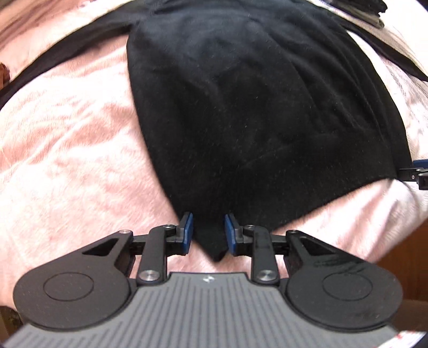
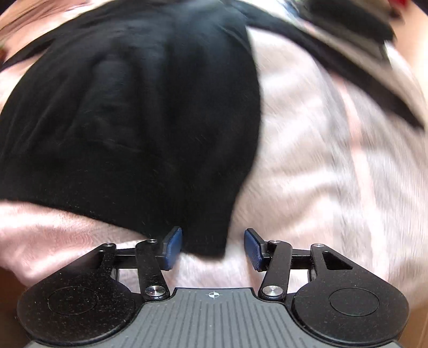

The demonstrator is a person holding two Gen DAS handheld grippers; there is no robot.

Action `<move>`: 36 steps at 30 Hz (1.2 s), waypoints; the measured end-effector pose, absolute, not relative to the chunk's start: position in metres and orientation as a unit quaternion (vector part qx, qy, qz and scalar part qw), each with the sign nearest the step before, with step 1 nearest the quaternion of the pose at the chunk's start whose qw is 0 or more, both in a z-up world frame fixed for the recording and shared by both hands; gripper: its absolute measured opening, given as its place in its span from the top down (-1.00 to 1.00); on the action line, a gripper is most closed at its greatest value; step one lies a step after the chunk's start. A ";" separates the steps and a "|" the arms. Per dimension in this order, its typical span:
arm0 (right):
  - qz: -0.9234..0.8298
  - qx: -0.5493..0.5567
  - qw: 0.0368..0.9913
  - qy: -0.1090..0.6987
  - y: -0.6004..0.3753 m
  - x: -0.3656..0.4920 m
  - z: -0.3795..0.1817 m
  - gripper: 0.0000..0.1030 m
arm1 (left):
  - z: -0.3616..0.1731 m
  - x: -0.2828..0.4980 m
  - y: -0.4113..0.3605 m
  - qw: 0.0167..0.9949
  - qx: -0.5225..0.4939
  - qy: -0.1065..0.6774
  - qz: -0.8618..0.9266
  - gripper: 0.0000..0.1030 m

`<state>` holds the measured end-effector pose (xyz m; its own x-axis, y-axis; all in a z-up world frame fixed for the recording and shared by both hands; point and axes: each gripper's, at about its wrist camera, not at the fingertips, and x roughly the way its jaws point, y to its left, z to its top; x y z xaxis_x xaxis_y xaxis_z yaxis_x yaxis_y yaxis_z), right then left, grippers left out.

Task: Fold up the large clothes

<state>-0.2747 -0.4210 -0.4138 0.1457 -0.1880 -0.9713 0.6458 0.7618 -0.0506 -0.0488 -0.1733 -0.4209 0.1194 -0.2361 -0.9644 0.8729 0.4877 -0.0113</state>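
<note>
A black garment (image 1: 240, 107) lies folded and spread flat on a pink fluffy blanket (image 1: 67, 147). Its near left corner tapers to a point between the blue pads of my left gripper (image 1: 208, 233), whose jaws stand a little apart and do not visibly press the cloth. In the right wrist view the black garment (image 2: 133, 120) fills the left half, and its near right corner lies between the pads of my right gripper (image 2: 213, 247), which is open wide, the right pad well clear of the cloth. Part of the right gripper (image 1: 413, 174) shows at the garment's right edge.
The pink blanket (image 2: 334, 160) extends on both sides of the garment. A black strip (image 2: 347, 67) crosses the blanket behind it. A dark folded pile (image 1: 361, 10) sits at the far right. Brown wood (image 1: 401, 254) shows past the blanket's near right edge.
</note>
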 end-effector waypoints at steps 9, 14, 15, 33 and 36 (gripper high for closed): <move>-0.276 0.288 0.770 0.498 -0.454 -0.245 -0.281 0.07 | -0.292 -0.043 -0.209 0.728 0.261 0.491 -0.401 0.33; -0.253 0.228 0.827 0.447 -0.430 -0.265 -0.204 0.07 | -0.224 -0.077 -0.215 0.764 0.223 0.454 -0.400 0.06; -0.248 0.211 0.836 0.442 -0.421 -0.275 -0.192 0.07 | -0.213 -0.085 -0.223 0.771 0.218 0.448 -0.397 0.03; -0.173 0.160 0.874 0.425 -0.340 -0.425 -0.120 0.07 | -0.130 -0.262 -0.140 0.808 0.199 0.435 -0.344 -0.27; -0.168 0.168 0.872 0.428 -0.335 -0.433 -0.122 0.07 | -0.131 -0.270 -0.133 0.809 0.203 0.436 -0.338 -0.27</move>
